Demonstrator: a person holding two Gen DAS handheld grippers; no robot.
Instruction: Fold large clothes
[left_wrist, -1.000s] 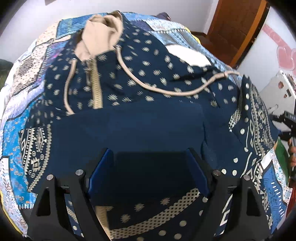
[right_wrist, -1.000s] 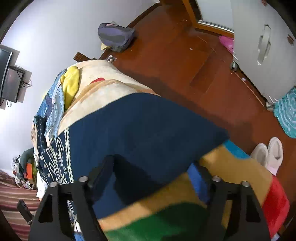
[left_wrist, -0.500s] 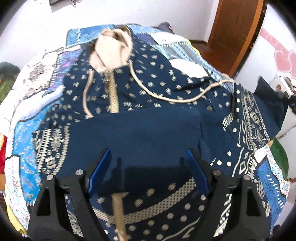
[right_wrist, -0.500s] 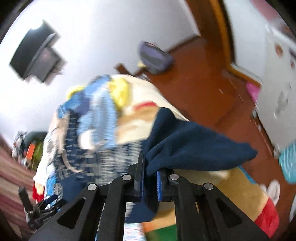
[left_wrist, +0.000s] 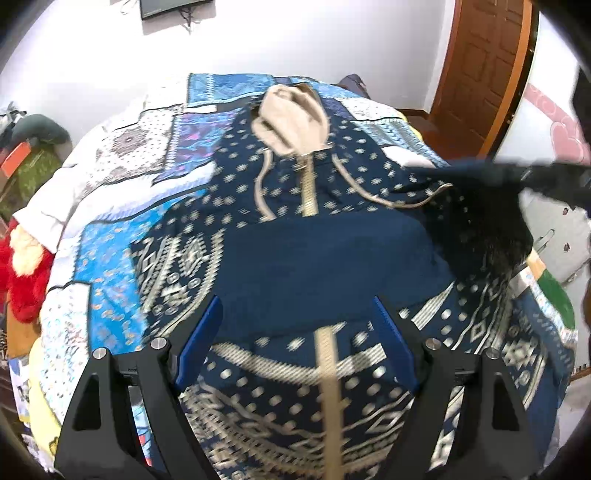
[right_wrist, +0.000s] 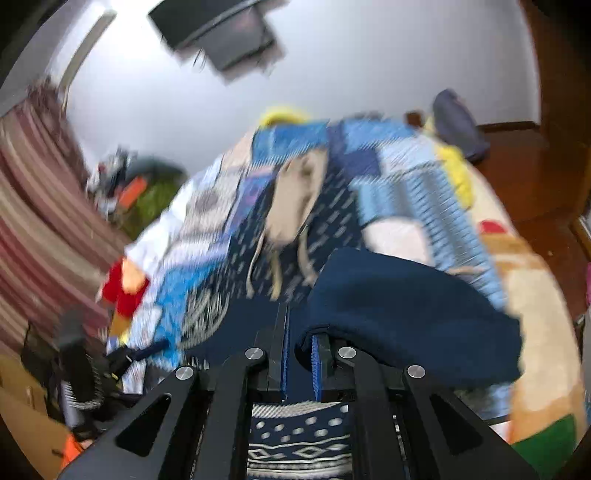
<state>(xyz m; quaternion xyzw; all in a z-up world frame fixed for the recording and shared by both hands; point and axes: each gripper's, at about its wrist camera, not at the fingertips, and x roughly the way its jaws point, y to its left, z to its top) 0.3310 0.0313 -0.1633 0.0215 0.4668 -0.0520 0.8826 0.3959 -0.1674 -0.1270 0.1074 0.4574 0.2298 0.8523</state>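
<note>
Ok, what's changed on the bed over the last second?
The right claw was open over the hoodie's plain navy sleeve; it has shut on the sleeve and lifted it off the bed, swinging it over the hoodie's body. The left claw stays open and empty above the hoodie, which remains spread on the quilt.

Both views are brightly and evenly lit, with soft daylight-like light on the white wall (left_wrist: 332, 48) and no hard shadows on the bed (left_wrist: 122, 206) below it. Fisheye distortion bulges the bed into a dome and bends the door (left_wrist: 476, 70) to the right of the wall; the corners fall into black vignette. The left wrist view is mildly smeared, worst on the dark sleeve (left_wrist: 480, 173). The right wrist view is heavily motion-blurred, the wall-mounted screen (right_wrist: 225, 33) streaked.
</note>
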